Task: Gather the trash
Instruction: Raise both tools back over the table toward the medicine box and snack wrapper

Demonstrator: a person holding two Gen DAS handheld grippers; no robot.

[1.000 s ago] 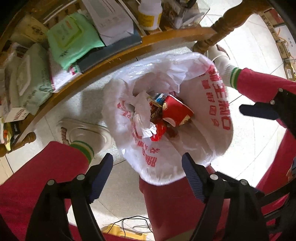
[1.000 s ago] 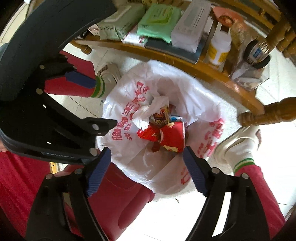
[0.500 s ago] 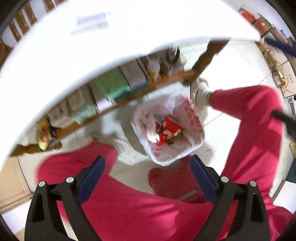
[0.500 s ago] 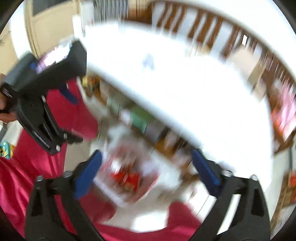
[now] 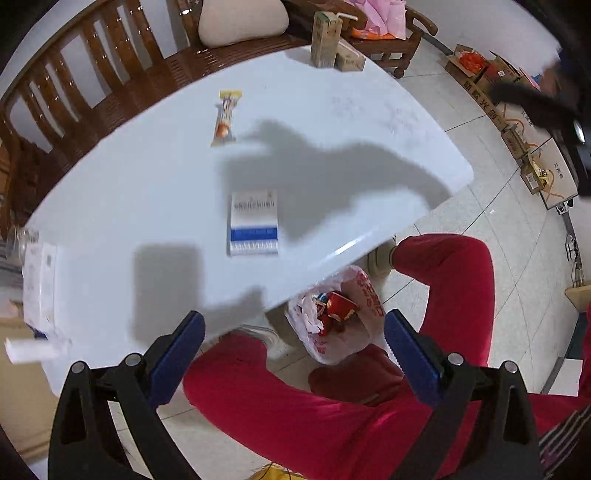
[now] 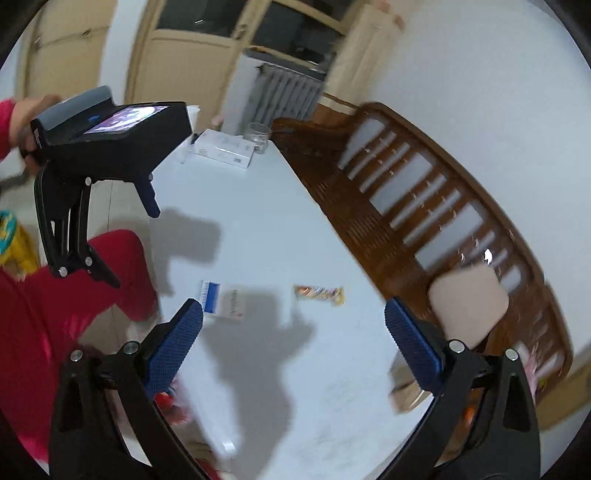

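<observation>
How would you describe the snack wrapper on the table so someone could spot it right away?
Start at the big white table beside the wooden bench. Toward the bench side, apart from the blue-and-white packet at the middle, lies the snack wrapper. It is the only narrow yellow-and-orange one.

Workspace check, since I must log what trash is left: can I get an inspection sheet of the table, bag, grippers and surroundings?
Surface: white table, mostly bare.
Job's things: blue-and-white packet mid-table; yellow snack wrapper further back; white trash bag on the floor between the person's red-trousered legs, holding red wrappers.
Clutter: drink carton, white box and glass at the table ends.
Grippers: left gripper opening, nothing between jaws; right gripper open, empty.
Cables: nothing clearly seen.
Surroundings: wooden bench, cushion, cardboard boxes on tiled floor.
</observation>
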